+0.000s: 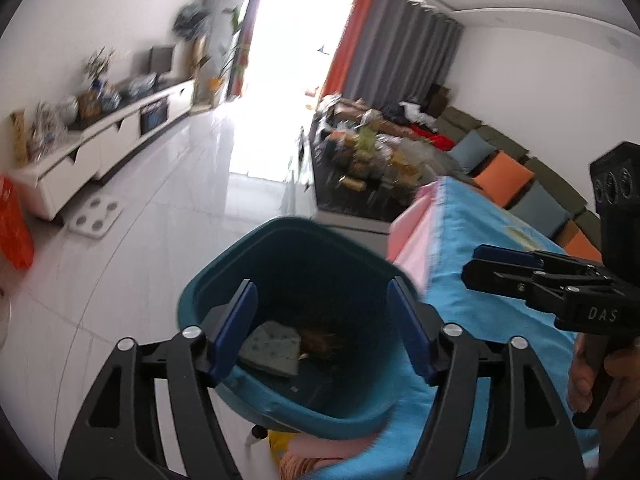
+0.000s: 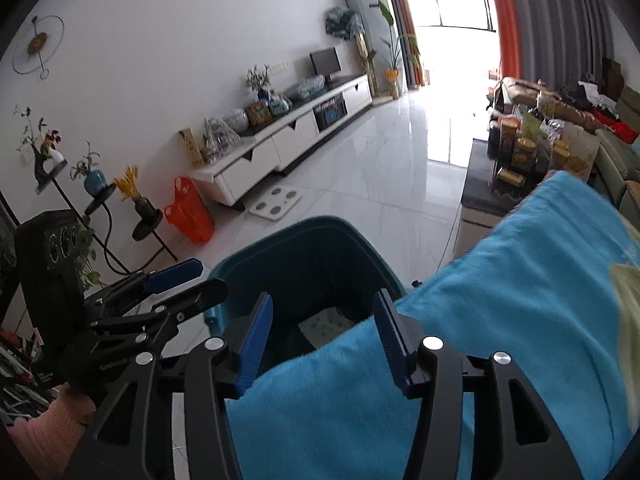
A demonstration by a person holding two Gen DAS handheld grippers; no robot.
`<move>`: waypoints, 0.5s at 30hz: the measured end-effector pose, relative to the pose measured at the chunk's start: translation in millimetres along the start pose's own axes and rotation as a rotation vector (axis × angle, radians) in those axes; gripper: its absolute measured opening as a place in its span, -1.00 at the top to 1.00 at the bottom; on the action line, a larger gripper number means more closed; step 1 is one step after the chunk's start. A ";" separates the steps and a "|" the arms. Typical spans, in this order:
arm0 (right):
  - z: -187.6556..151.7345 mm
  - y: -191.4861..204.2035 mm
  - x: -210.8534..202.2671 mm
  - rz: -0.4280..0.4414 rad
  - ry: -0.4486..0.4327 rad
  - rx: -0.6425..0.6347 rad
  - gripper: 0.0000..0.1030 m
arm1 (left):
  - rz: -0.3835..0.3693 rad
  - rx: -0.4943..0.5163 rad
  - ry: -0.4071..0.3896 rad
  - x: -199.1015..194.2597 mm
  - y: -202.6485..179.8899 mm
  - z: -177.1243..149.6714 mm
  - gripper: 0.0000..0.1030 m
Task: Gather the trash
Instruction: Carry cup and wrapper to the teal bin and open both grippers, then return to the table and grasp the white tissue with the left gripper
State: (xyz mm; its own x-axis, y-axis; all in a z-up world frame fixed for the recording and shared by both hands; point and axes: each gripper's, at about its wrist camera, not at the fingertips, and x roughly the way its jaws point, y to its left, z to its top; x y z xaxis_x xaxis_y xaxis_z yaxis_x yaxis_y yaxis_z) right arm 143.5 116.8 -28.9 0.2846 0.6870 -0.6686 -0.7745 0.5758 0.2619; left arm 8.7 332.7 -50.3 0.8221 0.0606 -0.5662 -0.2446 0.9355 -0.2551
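We are holding the left hand-held gripper (image 1: 322, 326) over a teal trash bin (image 1: 256, 256), and its blue pads are standing wide apart with nothing between them. Inside the bin, at about 6 o'clock from its far rim, a grey-green patterned piece of trash (image 1: 272, 348) is lying flat, and just beside it at 3 o'clock a brownish clump (image 1: 324, 340) is resting on the bottom. The bin is standing on the white tiled floor (image 1: 160, 208), touching the edge of a counter covered with a blue cloth (image 1: 472, 248).

In the right wrist view we are keeping the right hand-held gripper (image 2: 324, 338) above the same cloth (image 2: 500, 300), near the bin (image 2: 280, 248), which is sitting at 12 o'clock from the pads. Its pads are also standing apart, at a middle width, and they are gripping nothing; the cloth is only lying under them. The left hand-held gripper (image 2: 192, 280) is showing here at 9 o'clock.

A white scale (image 2: 276, 202) is lying on the floor at 12 o'clock from the bin, and an orange bag (image 2: 188, 210) is leaning at 10 o'clock.
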 end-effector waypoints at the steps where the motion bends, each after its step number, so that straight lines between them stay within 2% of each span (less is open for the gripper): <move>1: -2.6 -1.2 -11.1 -0.001 -0.020 -0.003 -0.01 | -0.023 0.022 -0.012 -6.0 -9.8 0.4 -0.36; 7: -21.2 -18.7 -78.7 -0.040 -0.131 0.011 -0.05 | -0.189 0.131 -0.027 -26.1 -73.9 -7.6 -0.49; 11: -40.7 -37.4 -121.9 -0.080 -0.194 0.052 -0.05 | -0.315 0.206 -0.001 -29.0 -122.2 -21.6 -0.50; 15: -62.0 -54.9 -159.1 -0.134 -0.240 0.093 -0.05 | -0.398 0.255 0.034 -26.2 -160.5 -38.6 -0.53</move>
State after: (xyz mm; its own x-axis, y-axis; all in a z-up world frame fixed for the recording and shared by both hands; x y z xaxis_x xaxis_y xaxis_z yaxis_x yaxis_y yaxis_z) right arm 105.7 -51.5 19.9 0.5152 0.6810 -0.5203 -0.6687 0.6992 0.2529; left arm 6.6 167.5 -24.7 0.8080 -0.3272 -0.4900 0.2236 0.9397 -0.2587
